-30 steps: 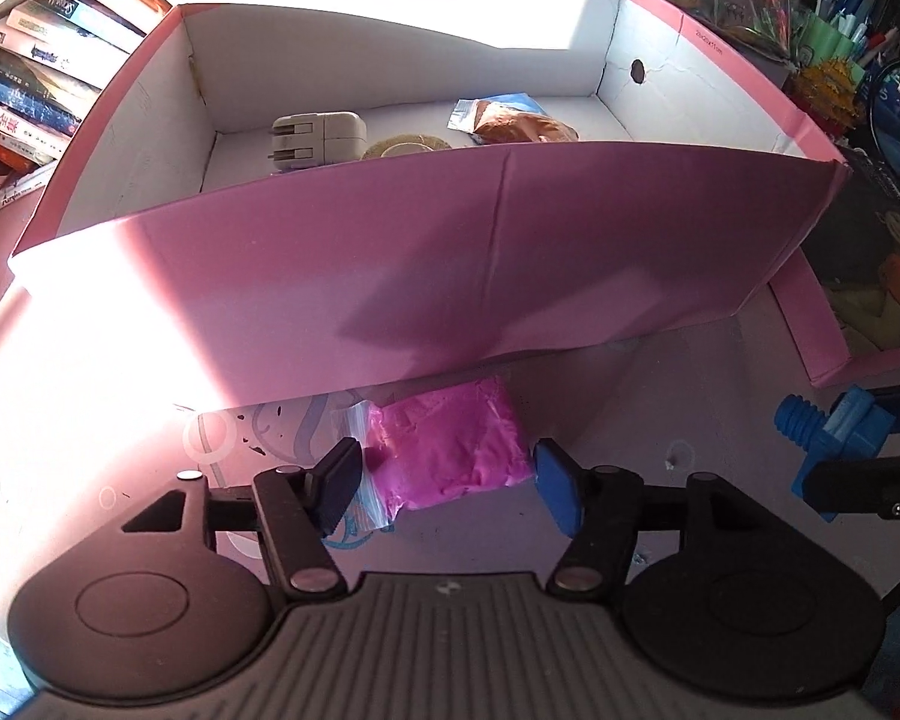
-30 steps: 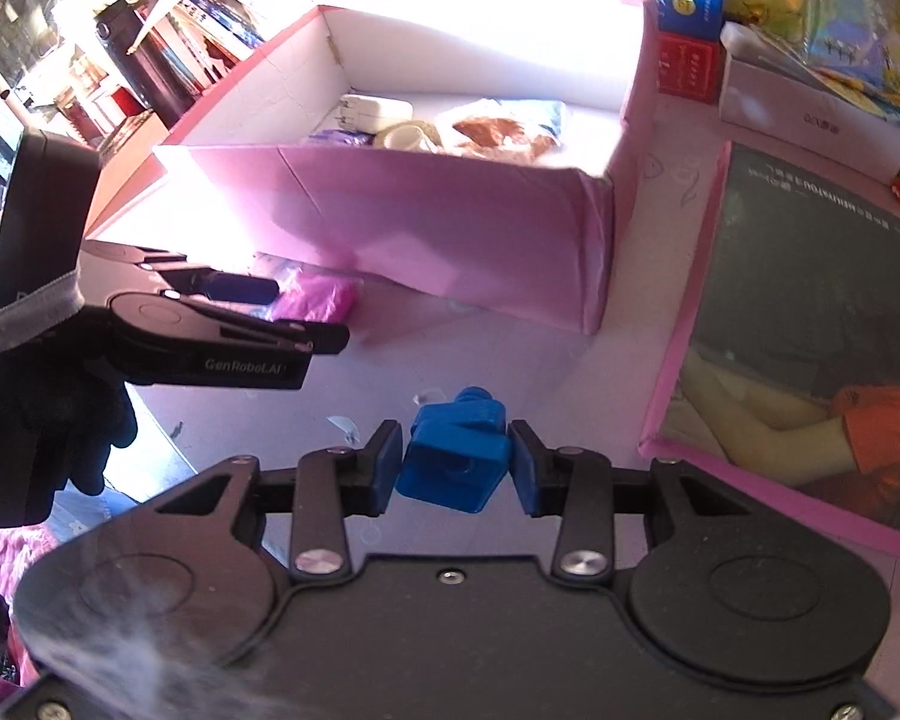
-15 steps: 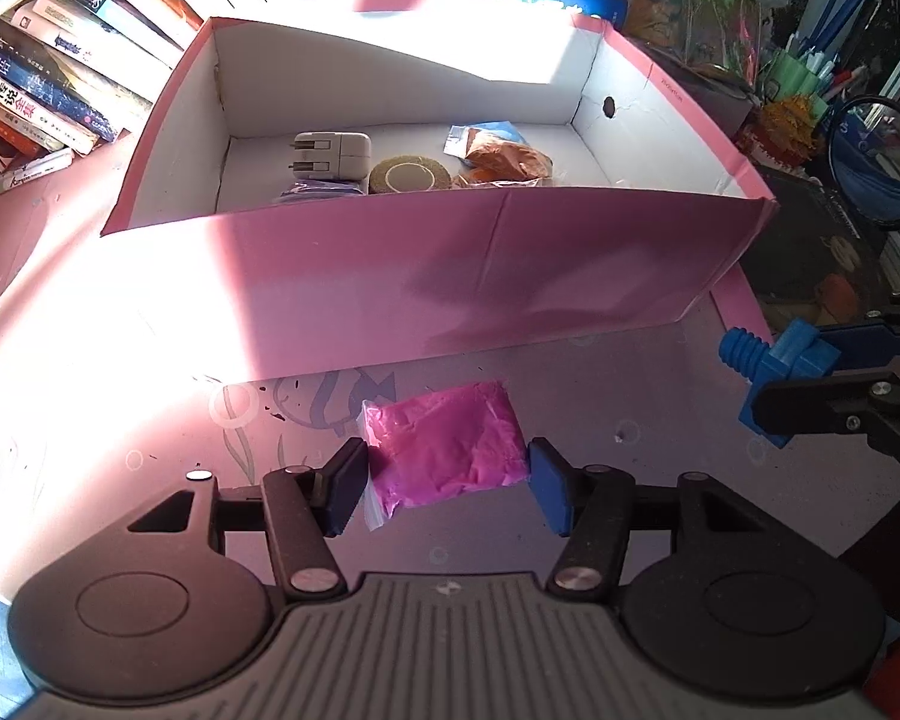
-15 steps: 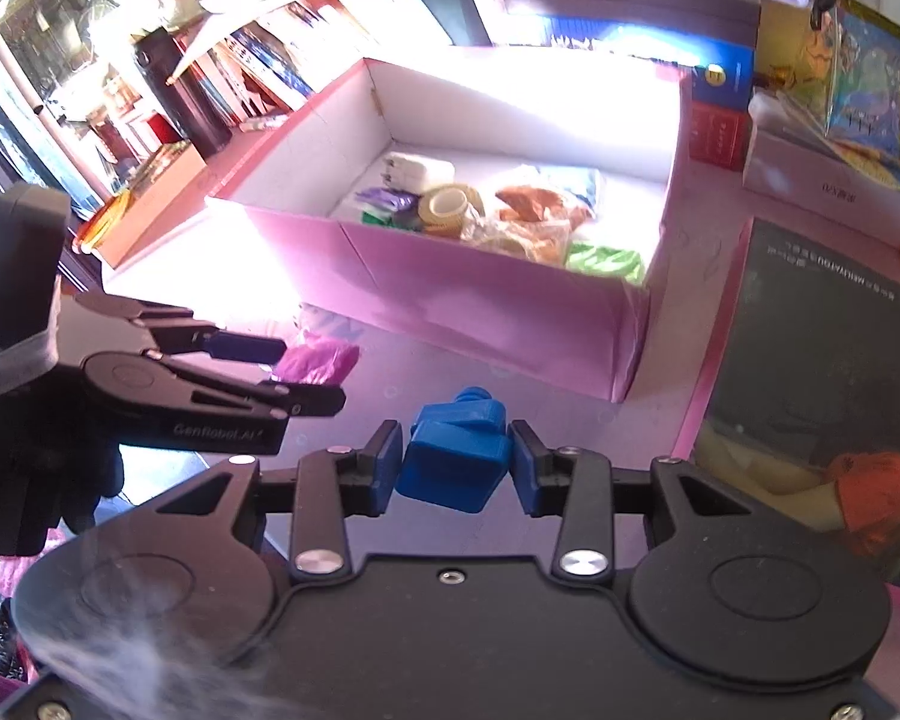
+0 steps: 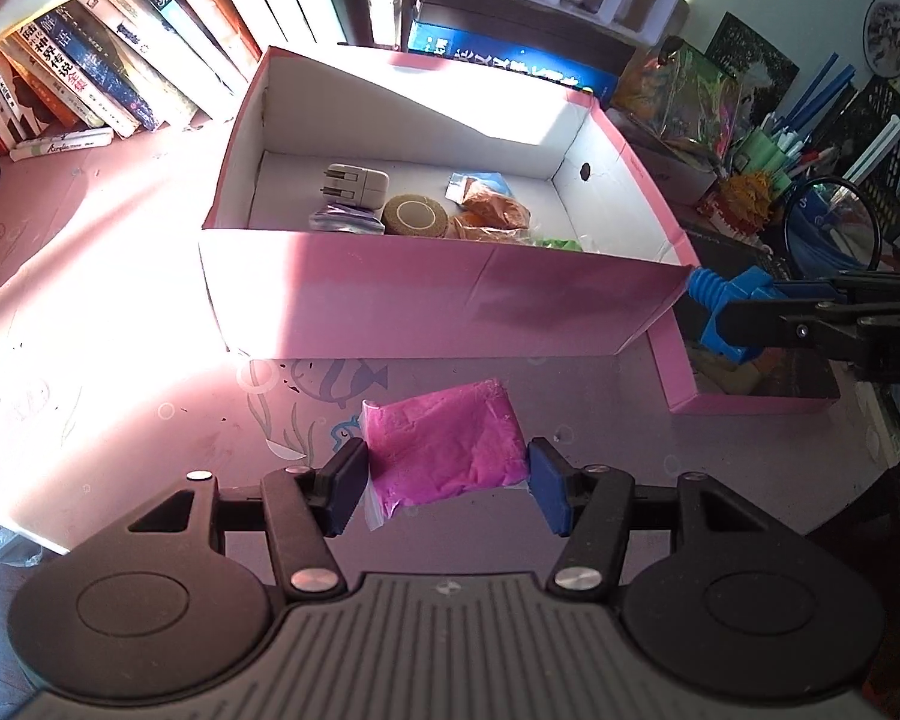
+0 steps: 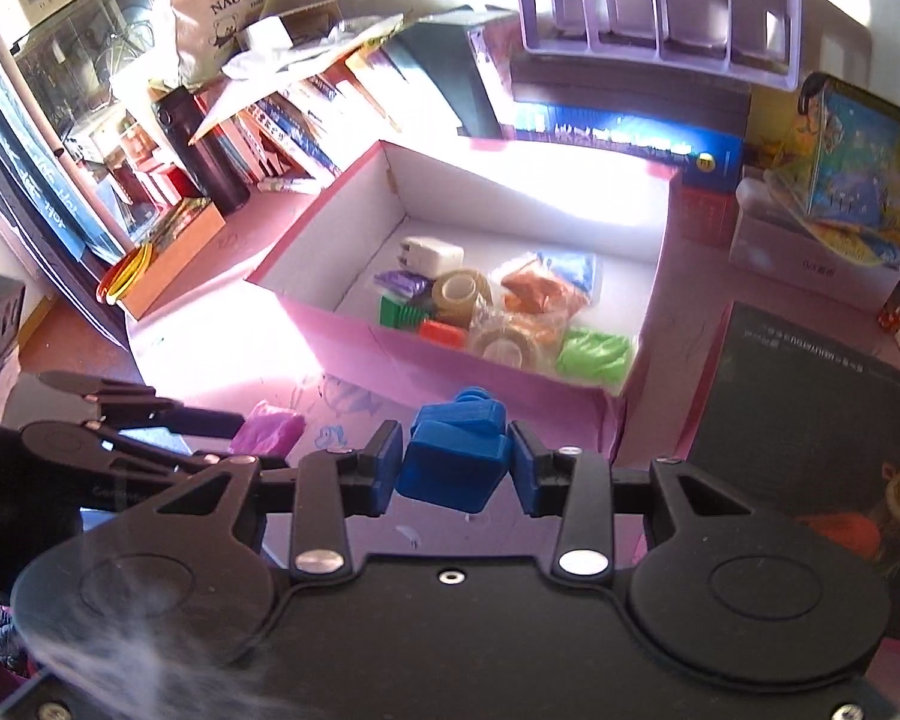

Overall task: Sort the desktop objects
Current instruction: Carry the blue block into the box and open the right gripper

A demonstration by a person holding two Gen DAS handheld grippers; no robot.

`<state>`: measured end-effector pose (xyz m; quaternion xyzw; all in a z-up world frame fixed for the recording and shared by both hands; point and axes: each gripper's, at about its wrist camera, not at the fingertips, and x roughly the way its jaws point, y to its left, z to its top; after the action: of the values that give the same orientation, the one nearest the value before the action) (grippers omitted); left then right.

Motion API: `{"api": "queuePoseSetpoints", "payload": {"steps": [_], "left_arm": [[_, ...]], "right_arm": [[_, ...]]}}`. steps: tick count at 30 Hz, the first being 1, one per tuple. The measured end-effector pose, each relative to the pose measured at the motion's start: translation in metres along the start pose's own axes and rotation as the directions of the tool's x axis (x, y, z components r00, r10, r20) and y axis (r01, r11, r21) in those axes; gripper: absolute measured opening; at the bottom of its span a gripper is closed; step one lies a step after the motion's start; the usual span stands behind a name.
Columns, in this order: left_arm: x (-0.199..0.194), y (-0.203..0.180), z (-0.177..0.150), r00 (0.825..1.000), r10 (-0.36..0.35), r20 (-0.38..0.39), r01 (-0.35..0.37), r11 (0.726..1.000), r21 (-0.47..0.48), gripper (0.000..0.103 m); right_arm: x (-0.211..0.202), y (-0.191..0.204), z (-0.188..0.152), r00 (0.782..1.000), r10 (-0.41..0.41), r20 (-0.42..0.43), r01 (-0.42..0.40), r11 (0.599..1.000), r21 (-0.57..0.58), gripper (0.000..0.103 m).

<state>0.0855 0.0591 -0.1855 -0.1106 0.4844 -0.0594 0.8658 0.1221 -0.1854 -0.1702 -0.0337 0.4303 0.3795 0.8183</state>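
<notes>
Left gripper point(image 5: 447, 483): its jaws are closed in on the pink bag point(image 5: 447, 441), one pad against each short end; the bag's long axis runs across the jaws, left to right in the left wrist view.

Pink bag, place: it is carried above the counter point(image 5: 120, 312), on the near side of the pink box point(image 5: 438, 312), short of the front wall.

Right gripper point(image 6: 453, 468): its jaws are clamped on the blue block point(image 6: 453, 456) from both sides, the threaded stub of the block pointing forward, away from the palm.

Blue block, place: from the right wrist view it hangs just before the box's near right corner point(image 6: 612, 408); from the left wrist view it sits level with the rim at that corner.

Box contents: a white charger point(image 6: 432, 255), tape rolls point(image 6: 465, 294), an orange packet point(image 6: 540, 294), a green bag point(image 6: 594, 351), a green ridged piece point(image 6: 399, 315) and a purple packet point(image 6: 402, 282) lie on the box floor.

Key relation: the box opening lies forward of and beyond both loads. The blue block looks the nearer of the two to the rim; the pink bag has the whole front wall ahead of it.

Open floor: the far right part of the box, behind the green bag, looks bare.

Judgement: both loads appear bound for the box; each needs to clear the front wall before the jaws part.
</notes>
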Motion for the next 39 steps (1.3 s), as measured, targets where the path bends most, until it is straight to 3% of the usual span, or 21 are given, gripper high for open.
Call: {"api": "queuePoseSetpoints", "payload": {"steps": [9,17,26,36,39], "left_arm": [[-0.033,0.006,0.008,0.998,-0.03,0.049,0.033,0.998,-0.048,0.057],[-0.054,0.008,0.02,0.995,-0.037,0.098,0.042,0.998,-0.049,0.057],[-0.057,0.019,0.029,0.993,-0.034,0.109,0.043,0.996,-0.077,0.057],[-0.058,0.026,0.035,0.993,-0.036,0.115,0.046,0.995,-0.086,0.057],[-0.058,0.026,0.037,0.992,-0.038,0.118,0.048,0.995,-0.085,0.057]], "right_arm": [[0.015,-0.01,0.047,0.999,-0.018,0.031,0.019,0.999,-0.029,0.038],[0.065,-0.02,0.081,0.999,-0.043,-0.019,0.042,0.996,-0.074,0.038],[0.124,-0.033,0.09,0.985,-0.088,-0.146,0.075,0.993,-0.092,0.038],[0.15,-0.039,0.091,0.964,-0.129,-0.233,0.113,0.99,-0.08,0.038],[0.152,-0.041,0.087,0.96,-0.12,-0.254,0.109,0.992,-0.058,0.044]]}}
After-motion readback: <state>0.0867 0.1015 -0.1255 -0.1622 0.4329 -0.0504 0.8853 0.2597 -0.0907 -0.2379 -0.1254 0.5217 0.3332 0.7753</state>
